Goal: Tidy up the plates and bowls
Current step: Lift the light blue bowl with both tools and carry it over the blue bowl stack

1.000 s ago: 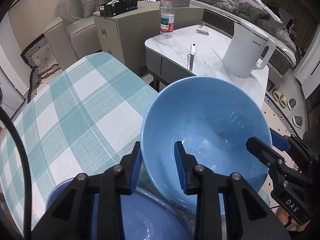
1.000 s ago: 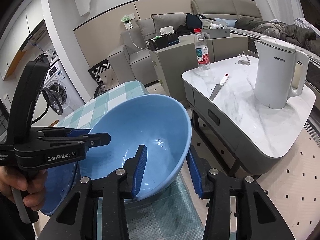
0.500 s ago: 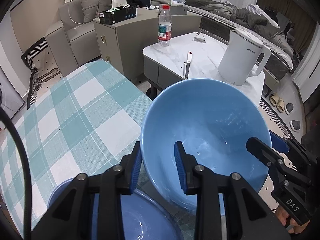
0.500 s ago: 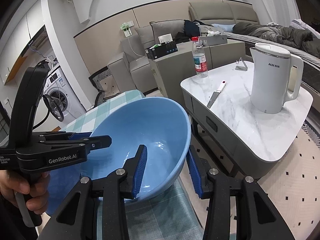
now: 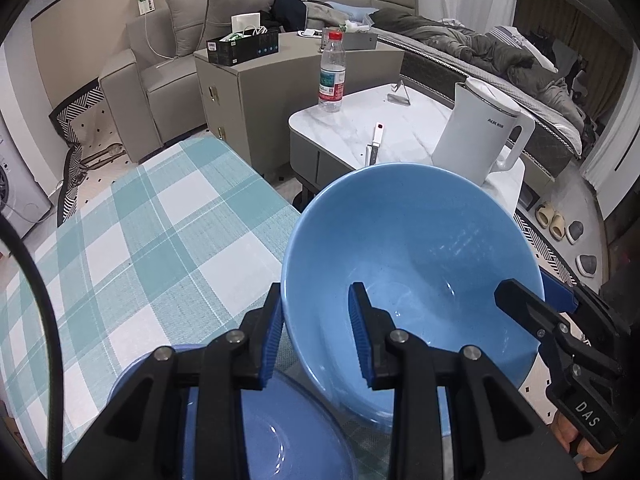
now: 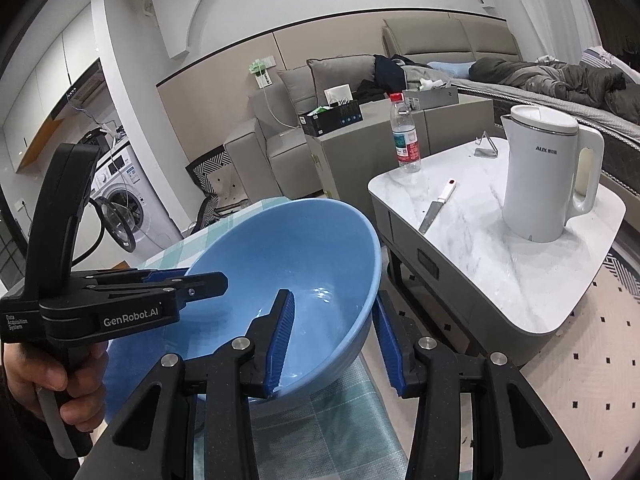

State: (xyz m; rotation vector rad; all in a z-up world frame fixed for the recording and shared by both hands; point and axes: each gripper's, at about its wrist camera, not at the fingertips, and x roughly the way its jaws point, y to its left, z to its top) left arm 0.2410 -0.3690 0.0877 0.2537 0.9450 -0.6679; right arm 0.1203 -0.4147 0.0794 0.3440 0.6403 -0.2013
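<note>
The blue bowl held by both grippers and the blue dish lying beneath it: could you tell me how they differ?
The blue bowl is deep, tilted and held up, its rim clamped by the left gripper and the right gripper. The blue dish is shallower, level and lies ungripped on the checked tablecloth. Both are plain blue and empty.

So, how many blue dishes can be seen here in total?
2. One big blue bowl is held at its rim by the left hand-held gripper and the right hand-held gripper. One blue dish lies below on the checked tablecloth. Others may be hidden.
</note>
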